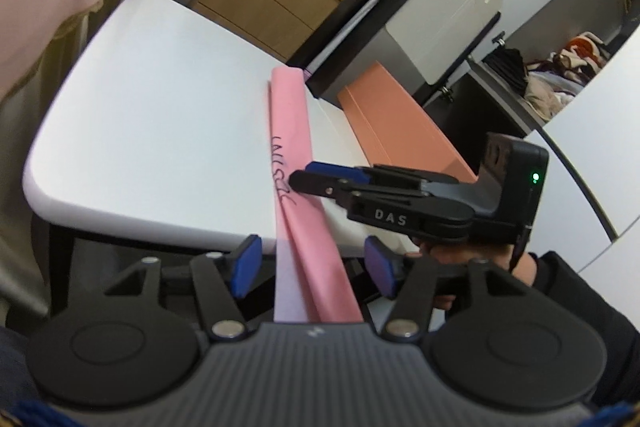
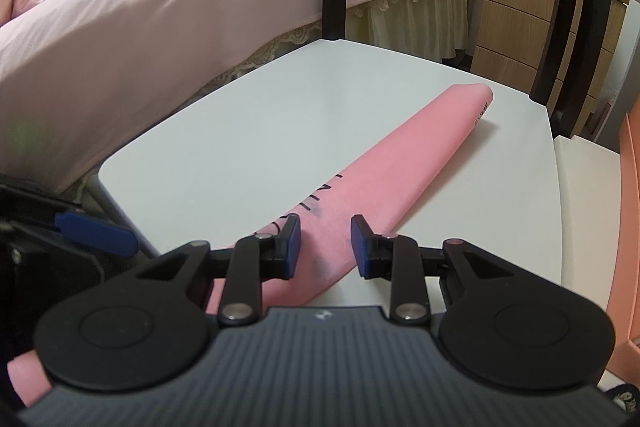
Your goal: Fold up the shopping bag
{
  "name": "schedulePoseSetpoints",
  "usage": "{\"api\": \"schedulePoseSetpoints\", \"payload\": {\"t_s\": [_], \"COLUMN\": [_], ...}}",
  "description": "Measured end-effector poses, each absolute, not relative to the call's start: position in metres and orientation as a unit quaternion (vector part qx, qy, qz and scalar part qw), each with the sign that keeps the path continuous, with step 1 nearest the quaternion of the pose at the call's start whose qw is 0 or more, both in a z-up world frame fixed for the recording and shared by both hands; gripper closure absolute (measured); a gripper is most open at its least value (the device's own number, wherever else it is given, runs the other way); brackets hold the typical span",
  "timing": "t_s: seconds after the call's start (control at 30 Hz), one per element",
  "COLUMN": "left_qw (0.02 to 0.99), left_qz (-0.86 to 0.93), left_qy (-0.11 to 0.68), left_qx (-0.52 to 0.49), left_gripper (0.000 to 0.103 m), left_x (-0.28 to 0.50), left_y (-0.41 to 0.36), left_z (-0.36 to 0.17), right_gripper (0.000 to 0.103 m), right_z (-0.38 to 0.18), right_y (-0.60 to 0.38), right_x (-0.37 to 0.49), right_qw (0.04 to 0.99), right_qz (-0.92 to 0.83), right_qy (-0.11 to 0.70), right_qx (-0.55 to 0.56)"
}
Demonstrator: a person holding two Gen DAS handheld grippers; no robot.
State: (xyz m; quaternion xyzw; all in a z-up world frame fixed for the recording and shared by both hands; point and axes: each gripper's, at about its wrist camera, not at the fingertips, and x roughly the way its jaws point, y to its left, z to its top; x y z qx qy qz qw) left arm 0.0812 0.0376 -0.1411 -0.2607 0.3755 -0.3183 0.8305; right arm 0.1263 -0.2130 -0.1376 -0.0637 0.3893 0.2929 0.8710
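- The pink shopping bag (image 2: 384, 167), folded into a long strip, lay across the white table (image 2: 248, 131), its near end overhanging.
- My left gripper (image 1: 314, 267) stood open astride that end, pads clear.
- My right gripper (image 2: 325, 245) pressed down on the strip; fingers (image 2: 362, 247) apart.

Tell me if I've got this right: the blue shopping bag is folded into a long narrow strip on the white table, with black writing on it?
Not quite: the shopping bag is pink, not blue, as the right wrist view shows. The rest holds: it is folded into a long narrow strip on the white table, with black writing on it.
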Motion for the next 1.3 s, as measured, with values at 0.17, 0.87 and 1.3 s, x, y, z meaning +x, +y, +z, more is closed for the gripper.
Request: {"api": "schedulePoseSetpoints", "payload": {"t_s": [0.17, 0.87, 1.3], "left_qw": [0.83, 0.825, 0.786], "left_qz": [-0.329, -0.312, -0.335], "left_qy": [0.379, 0.408, 0.42], "left_qx": [-0.244, -0.236, -0.307], "left_gripper": [0.04, 0.038, 0.04], "left_x": [0.079, 0.09, 0.11], "left_y": [0.033, 0.026, 0.025], "left_z": [-0.146, -0.167, -0.187], "right_gripper": [0.073, 0.073, 0.073], "right_z": [-0.134, -0.128, -0.128], "right_y": [-0.213, -0.213, -0.223], "right_x": [0.121, 0.104, 0.1], "right_qw": [0.865, 0.856, 0.847], "right_qz": [0.29, 0.297, 0.315], "right_qy": [0.407, 0.419, 0.428], "right_qx": [-0.05, -0.056, -0.027]}}
